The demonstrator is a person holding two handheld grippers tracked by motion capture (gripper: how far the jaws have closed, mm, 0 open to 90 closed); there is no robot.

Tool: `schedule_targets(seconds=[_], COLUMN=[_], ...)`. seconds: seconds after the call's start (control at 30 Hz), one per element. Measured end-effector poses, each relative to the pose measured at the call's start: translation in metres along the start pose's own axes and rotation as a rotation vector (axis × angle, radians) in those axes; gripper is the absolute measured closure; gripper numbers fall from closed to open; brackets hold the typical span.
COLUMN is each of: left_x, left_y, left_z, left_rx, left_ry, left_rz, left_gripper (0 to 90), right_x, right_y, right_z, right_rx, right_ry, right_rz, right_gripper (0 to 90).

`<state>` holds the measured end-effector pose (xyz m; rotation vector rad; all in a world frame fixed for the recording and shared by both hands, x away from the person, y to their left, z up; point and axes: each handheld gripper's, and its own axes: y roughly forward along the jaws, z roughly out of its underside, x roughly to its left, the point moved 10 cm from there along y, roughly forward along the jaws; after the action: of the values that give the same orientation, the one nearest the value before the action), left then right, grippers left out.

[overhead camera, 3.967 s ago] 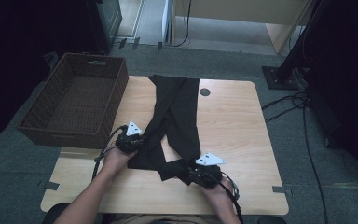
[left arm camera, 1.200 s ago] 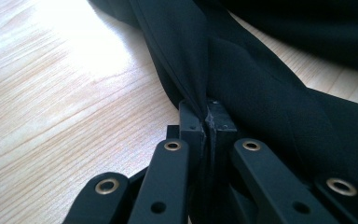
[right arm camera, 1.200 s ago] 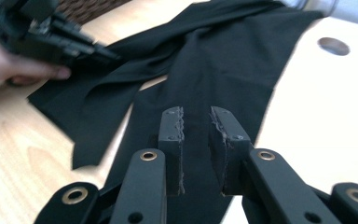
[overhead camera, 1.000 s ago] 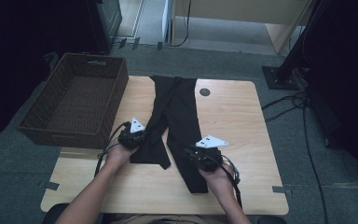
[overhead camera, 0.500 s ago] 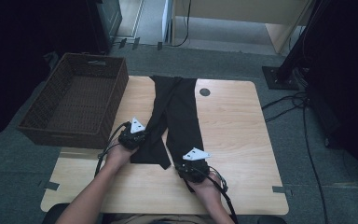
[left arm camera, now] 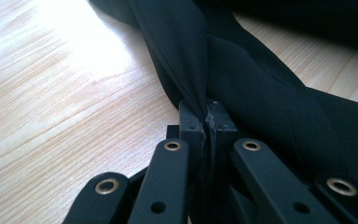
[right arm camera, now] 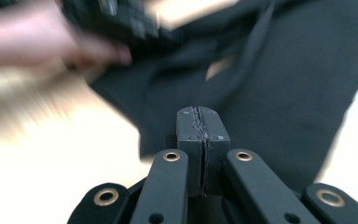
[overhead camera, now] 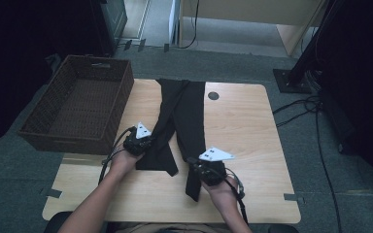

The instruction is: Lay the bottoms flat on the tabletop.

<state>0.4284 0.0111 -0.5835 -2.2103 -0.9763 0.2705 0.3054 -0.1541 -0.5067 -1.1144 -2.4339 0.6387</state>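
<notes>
A pair of black trousers [overhead camera: 184,116] lies lengthwise down the middle of the wooden table [overhead camera: 252,145], the legs running toward the person and crossing near the near end. The left gripper [overhead camera: 143,141] has its jaws pressed together on a fold of the cloth at the left leg's edge; in the left gripper view the fabric [left arm camera: 200,70] is pinched right between the pads. The right gripper [overhead camera: 198,167] sits over the narrow end of the other leg, and its jaws have just been closing; in the right gripper view they stand shut pad to pad with no cloth plainly between them, so I would not trust that grip. To fold this well, I'd say the right hand should take the hem again, low and square, then both ends lift together with the cloth kept taut. The brown wicker basket [overhead camera: 53,133] stands at the table's left edge, well apart from the trousers, with nothing inside it.
</notes>
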Motion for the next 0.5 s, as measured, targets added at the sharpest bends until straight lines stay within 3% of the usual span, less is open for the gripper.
schedule_targets(seconds=[0.03, 0.07, 0.13, 0.23, 0.3, 0.37, 0.4, 0.5], left_x=[0.0, 0.0, 0.0, 0.0, 0.0, 0.0, 0.0, 0.0], left_y=[0.0, 0.0, 0.0, 0.0, 0.0, 0.0, 0.0, 0.0], left_z=[0.0, 0.0, 0.0, 0.0, 0.0, 0.0, 0.0, 0.0], left_rx=[0.0, 0.0, 0.0, 0.001, -0.001, -0.001, 0.0, 0.001], left_ry=[0.0, -0.001, 0.0, 0.001, -0.001, -0.002, -0.001, -0.001], left_rz=[-0.001, -0.002, -0.003, -0.002, -0.001, -0.002, -0.003, -0.005], left_gripper=[87.7, 87.6, 87.7, 87.6, 87.6, 87.6, 87.6, 87.6], right_x=[-0.004, -0.018, -0.025, -0.064, -0.085, -0.086, -0.08, -0.069], right_y=[-0.011, -0.026, -0.03, -0.038, -0.042, -0.043, -0.042, -0.038], right_z=[-0.01, -0.019, -0.02, -0.004, 0.014, 0.015, 0.017, 0.018], right_rx=[-0.027, -0.052, -0.055, 0.002, 0.025, 0.021, 0.019, 0.022], right_ry=[0.001, 0.021, 0.022, 0.028, 0.093, 0.098, 0.081, 0.067], right_rz=[0.009, 0.032, 0.049, 0.175, 0.211, 0.209, 0.196, 0.17], right_gripper=[88.7, 87.2, 85.3, 74.9, 74.7, 76.1, 80.1, 80.3])
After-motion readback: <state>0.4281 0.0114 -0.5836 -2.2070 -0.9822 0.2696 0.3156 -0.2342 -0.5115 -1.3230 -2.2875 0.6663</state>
